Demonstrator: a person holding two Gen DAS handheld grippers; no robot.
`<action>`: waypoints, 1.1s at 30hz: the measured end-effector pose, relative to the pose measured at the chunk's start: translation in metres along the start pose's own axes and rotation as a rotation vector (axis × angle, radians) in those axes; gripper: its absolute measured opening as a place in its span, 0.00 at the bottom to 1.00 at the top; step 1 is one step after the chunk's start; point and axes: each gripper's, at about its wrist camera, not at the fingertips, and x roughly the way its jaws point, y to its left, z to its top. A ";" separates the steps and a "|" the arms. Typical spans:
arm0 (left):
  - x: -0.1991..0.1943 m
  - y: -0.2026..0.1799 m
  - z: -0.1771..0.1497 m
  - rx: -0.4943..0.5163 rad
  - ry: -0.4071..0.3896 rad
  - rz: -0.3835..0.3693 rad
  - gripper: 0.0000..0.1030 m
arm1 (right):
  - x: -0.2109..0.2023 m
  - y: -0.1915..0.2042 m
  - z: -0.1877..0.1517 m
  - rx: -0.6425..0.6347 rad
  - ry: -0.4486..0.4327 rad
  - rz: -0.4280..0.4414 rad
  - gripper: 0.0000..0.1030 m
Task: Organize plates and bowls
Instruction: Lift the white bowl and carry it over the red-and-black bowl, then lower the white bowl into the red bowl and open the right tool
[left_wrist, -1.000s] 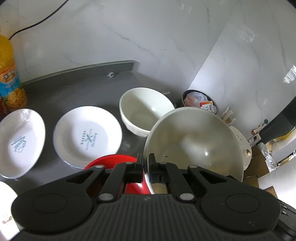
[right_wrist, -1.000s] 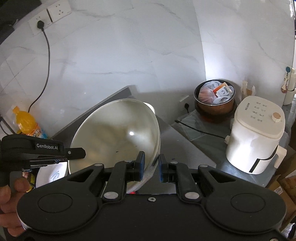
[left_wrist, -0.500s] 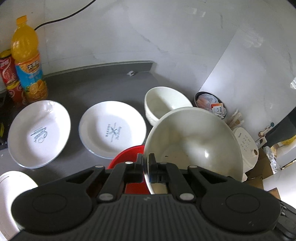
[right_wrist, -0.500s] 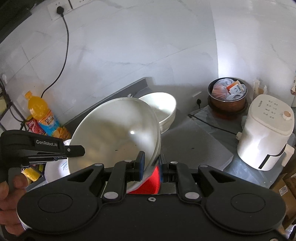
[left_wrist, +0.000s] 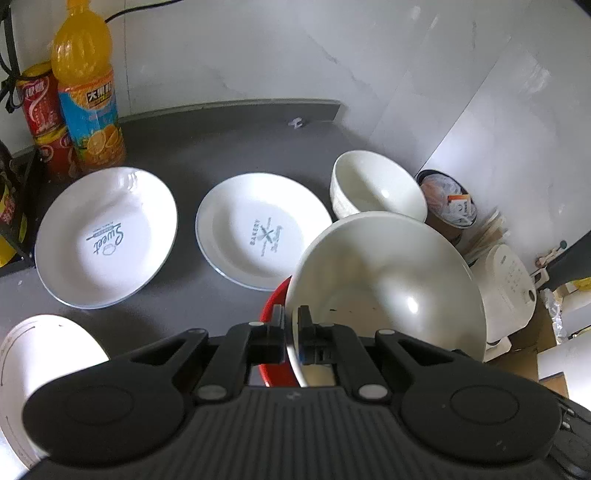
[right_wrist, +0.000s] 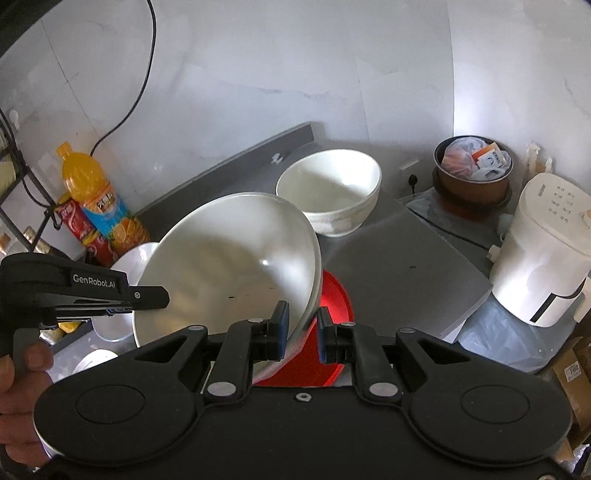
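White and glossy, the large bowl (left_wrist: 384, 280) hung tilted above the red bowl (right_wrist: 334, 295), its rim pinched by both the left tool (left_wrist: 291, 325) and right tool (right_wrist: 300, 323), so lowering it level onto the grey surface (left_wrist: 221, 147) seemed wise.

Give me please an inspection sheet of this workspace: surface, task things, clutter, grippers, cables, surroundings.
Surface: dark grey counter.
Job's things: large white bowl held tilted above red dish; smaller white bowl, "Bakery" plate, "Sweet" plate on counter.
Clutter: orange drink bottle, red can.
Grippers: left gripper and right gripper both clamp the large bowl's rim.
Cables: black cable on wall.
Surroundings: white appliance, full bin.
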 end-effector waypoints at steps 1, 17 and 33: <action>0.002 0.001 0.000 -0.001 0.006 0.002 0.04 | 0.002 0.001 -0.001 -0.002 0.006 -0.001 0.15; 0.031 0.010 -0.008 -0.031 0.077 0.039 0.04 | 0.031 0.004 -0.008 -0.069 0.107 -0.013 0.15; 0.050 0.012 -0.013 -0.046 0.121 0.059 0.04 | 0.052 0.002 -0.010 -0.119 0.169 -0.020 0.16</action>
